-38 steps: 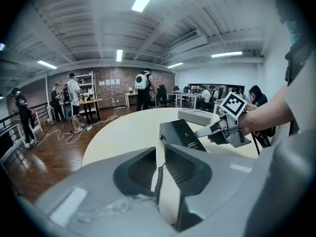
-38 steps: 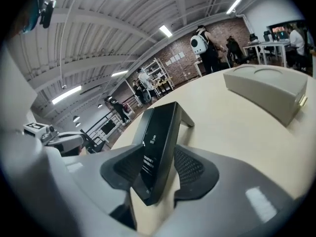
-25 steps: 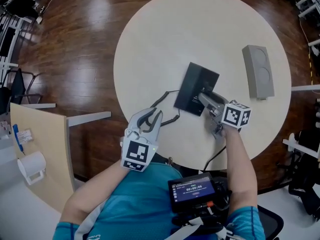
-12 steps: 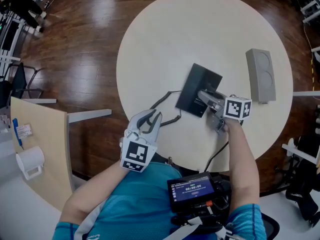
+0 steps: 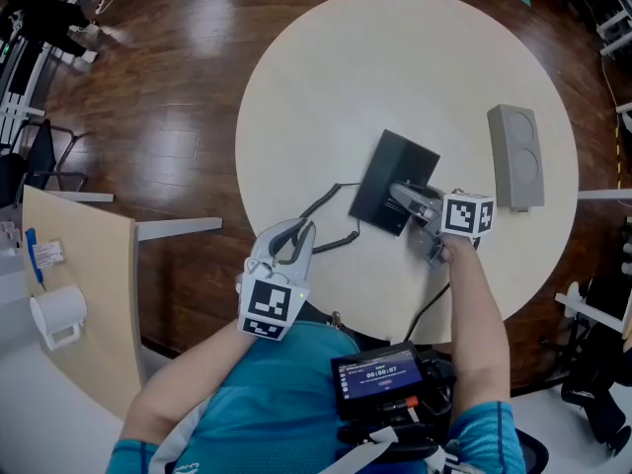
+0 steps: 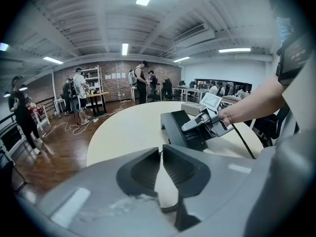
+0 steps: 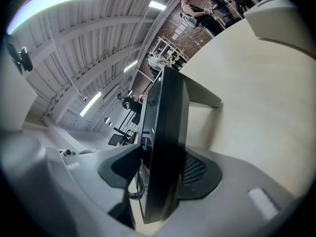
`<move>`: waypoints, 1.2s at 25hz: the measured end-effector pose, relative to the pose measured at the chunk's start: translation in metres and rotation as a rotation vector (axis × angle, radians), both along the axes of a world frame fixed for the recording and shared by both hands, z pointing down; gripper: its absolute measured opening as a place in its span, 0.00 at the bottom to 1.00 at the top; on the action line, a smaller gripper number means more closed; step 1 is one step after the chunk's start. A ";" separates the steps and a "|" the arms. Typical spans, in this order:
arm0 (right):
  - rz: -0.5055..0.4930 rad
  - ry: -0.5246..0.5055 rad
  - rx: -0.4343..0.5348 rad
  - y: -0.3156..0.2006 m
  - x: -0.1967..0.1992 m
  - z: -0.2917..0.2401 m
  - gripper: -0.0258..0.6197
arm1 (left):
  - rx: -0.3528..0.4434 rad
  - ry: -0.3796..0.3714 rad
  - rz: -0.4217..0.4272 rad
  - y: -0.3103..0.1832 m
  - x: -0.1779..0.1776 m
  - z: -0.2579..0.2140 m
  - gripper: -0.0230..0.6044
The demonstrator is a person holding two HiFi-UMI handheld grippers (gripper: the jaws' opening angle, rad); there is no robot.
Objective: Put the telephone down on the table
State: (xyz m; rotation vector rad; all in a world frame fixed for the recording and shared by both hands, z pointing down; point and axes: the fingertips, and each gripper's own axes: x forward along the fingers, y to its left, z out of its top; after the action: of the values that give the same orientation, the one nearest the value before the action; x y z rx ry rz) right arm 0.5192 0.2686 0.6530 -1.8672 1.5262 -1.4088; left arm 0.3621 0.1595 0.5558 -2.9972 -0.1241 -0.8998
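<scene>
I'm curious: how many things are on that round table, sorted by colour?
Black: 1, the telephone, counted together with its coiled cord
Grey: 1, the box
Total: 2

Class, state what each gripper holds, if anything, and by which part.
The right gripper clamps the black telephone by its near edge, one jaw on each face. The left gripper holds nothing; its jaws are together.
</scene>
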 end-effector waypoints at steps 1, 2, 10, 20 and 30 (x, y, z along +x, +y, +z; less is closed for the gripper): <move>0.008 -0.012 0.018 0.001 0.000 -0.001 0.37 | -0.003 0.002 -0.011 -0.002 -0.001 -0.001 0.10; 0.019 -0.032 0.039 0.001 -0.002 -0.004 0.36 | -0.006 0.004 -0.021 -0.004 -0.002 -0.002 0.10; 0.085 -0.144 0.193 0.006 -0.013 -0.020 0.28 | -0.038 0.030 -0.089 -0.020 -0.003 -0.012 0.07; 0.127 -0.247 0.375 0.001 -0.061 -0.046 0.27 | -0.066 0.120 -0.078 -0.015 -0.003 -0.047 0.07; 0.150 -0.255 0.508 -0.011 -0.079 -0.099 0.27 | -0.042 0.220 -0.108 -0.026 -0.011 -0.077 0.06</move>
State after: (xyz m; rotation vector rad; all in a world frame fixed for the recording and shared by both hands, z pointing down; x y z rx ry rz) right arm 0.4401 0.2576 0.5540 -1.4041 1.4157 -1.0226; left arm 0.3512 0.1333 0.4793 -3.1422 0.0217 -0.5737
